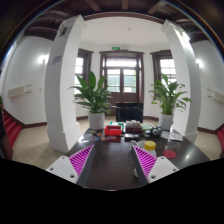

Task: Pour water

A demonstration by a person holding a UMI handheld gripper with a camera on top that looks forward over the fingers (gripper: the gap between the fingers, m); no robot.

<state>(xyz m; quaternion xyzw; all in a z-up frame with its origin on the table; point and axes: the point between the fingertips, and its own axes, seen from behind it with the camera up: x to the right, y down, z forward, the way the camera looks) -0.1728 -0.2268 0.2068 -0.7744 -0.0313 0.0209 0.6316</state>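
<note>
My gripper (pixel 112 160) is open and empty above the near part of a dark table (pixel 110 155). Its pink pads (pixel 81 158) stand wide apart with only bare tabletop between them. Small items sit at the table's far end, well beyond the fingers: a red object (pixel 113 131), a dark kettle-like vessel (pixel 153 131) and a blue item (pixel 133 125). Just beyond the right finger is a yellow-topped object (pixel 149 146). They are too small to tell apart further.
A small red item (pixel 170 154) lies right of the right finger. Two potted plants (pixel 96 97) (pixel 167 98) stand behind the table, with white pillars (pixel 63 80) at either side and a door (pixel 123 78) at the back of the hall.
</note>
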